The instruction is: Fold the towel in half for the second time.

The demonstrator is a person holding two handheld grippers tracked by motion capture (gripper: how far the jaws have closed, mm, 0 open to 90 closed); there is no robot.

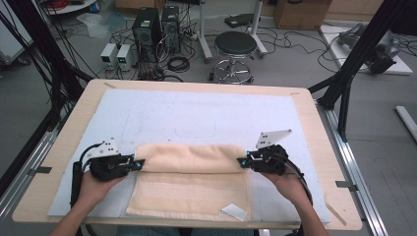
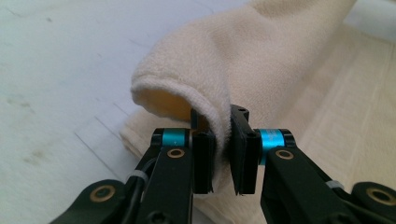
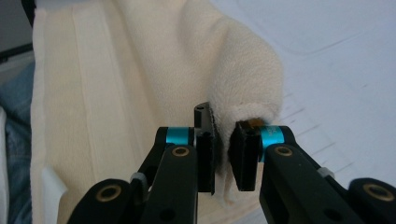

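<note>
A cream towel (image 1: 189, 179) lies on the white mat near the table's front, its far part curled over into a roll (image 1: 189, 157). My left gripper (image 1: 138, 162) is shut on the roll's left end; in the left gripper view the towel edge (image 2: 219, 100) is pinched between the two black pads, with my left gripper (image 2: 223, 161) at the fold's mouth. My right gripper (image 1: 242, 162) is shut on the roll's right end, and in the right gripper view my right gripper (image 3: 223, 156) clamps the towel's edge (image 3: 243, 84). A white label (image 1: 233, 211) sits on the towel's front right corner.
The white mat (image 1: 196, 113) covers most of the wooden table (image 1: 314, 128), bare beyond the towel. A black stool (image 1: 235, 46), computer cases (image 1: 147, 29) and cables stand on the floor behind the table. Black frame posts (image 1: 354, 59) rise at the right.
</note>
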